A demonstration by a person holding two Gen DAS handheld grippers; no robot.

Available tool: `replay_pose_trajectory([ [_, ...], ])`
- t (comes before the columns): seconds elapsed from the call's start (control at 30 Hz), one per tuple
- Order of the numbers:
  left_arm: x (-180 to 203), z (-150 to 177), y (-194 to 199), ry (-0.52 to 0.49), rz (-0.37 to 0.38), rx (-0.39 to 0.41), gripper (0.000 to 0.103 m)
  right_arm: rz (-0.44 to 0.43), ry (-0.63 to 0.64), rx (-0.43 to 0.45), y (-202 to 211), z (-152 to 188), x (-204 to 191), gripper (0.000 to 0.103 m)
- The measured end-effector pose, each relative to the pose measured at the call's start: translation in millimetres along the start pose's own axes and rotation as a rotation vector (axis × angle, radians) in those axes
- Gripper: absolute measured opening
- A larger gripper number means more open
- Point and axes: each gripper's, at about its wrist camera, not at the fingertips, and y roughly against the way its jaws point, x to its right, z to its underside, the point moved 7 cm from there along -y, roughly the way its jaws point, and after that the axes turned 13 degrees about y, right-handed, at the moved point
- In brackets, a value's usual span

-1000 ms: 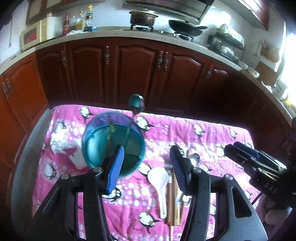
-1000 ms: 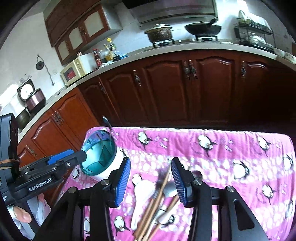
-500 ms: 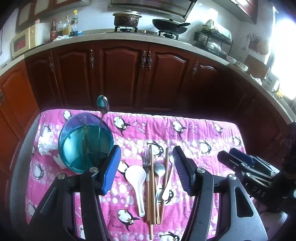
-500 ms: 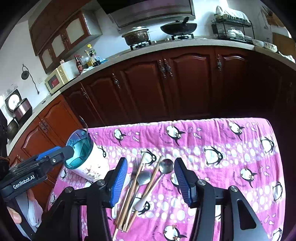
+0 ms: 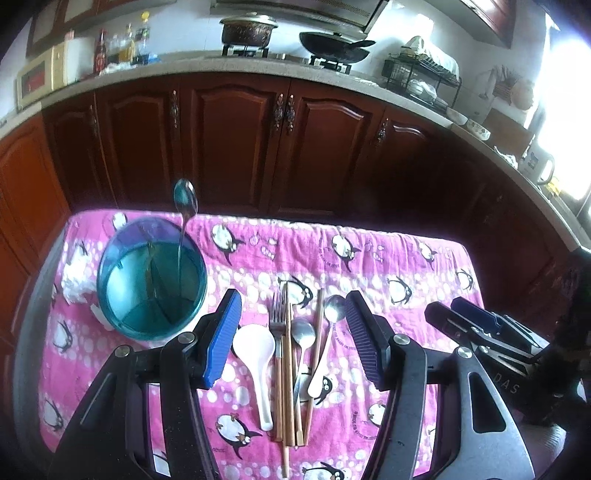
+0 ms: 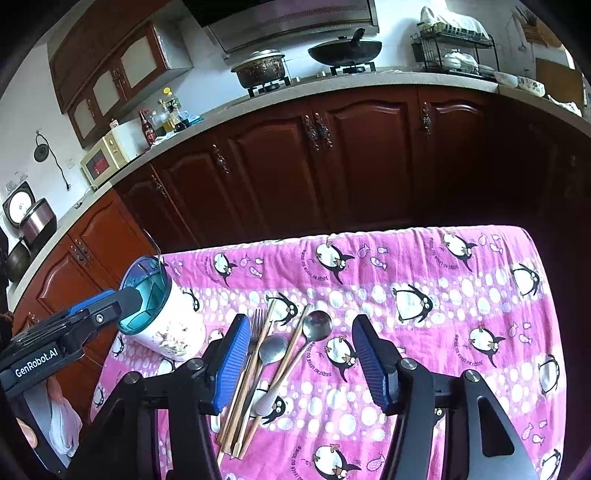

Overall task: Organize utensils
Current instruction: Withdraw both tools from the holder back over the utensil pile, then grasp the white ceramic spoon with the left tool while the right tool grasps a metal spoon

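A blue-rimmed white utensil holder (image 5: 151,280) (image 6: 162,314) stands at the left of the pink penguin cloth (image 5: 369,266), with one metal spoon (image 5: 185,199) upright in it. Beside it lie a white rice spoon (image 5: 255,354), a fork (image 5: 276,325) (image 6: 256,321), wooden chopsticks (image 5: 288,369) (image 6: 236,406), a metal spoon (image 5: 303,332) (image 6: 273,347) and a white-handled spoon (image 5: 334,306) (image 6: 317,325). My left gripper (image 5: 291,332) (image 6: 125,299) hangs open above this pile. My right gripper (image 6: 297,354) (image 5: 439,314) hovers just right of it, jaws opening, gripping nothing.
Dark wooden cabinets (image 5: 229,140) run along behind the table under a counter with a pot (image 5: 248,27), a wok (image 5: 334,48), a dish rack (image 6: 454,48) and a microwave (image 6: 103,158). White tissue (image 5: 75,277) lies left of the holder. A hand (image 6: 27,432) shows at lower left.
Both grippers swung right, away from the holder and toward the utensils lying on the cloth. Both pairs of jaws stand wider than before.
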Motion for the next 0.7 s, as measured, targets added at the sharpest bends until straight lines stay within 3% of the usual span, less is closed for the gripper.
replay_pose_trajectory([
  [0.47, -77, 62, -72, 0.139, -0.125, -0.159, 0.058, -0.147, -0.101, -0.156, -95, 47, 24, 0.056],
  [0.7, -99, 77, -110, 0.225, -0.181, -0.161, 0.058, -0.253, -0.126, -0.142, -126, 37, 34, 0.051],
])
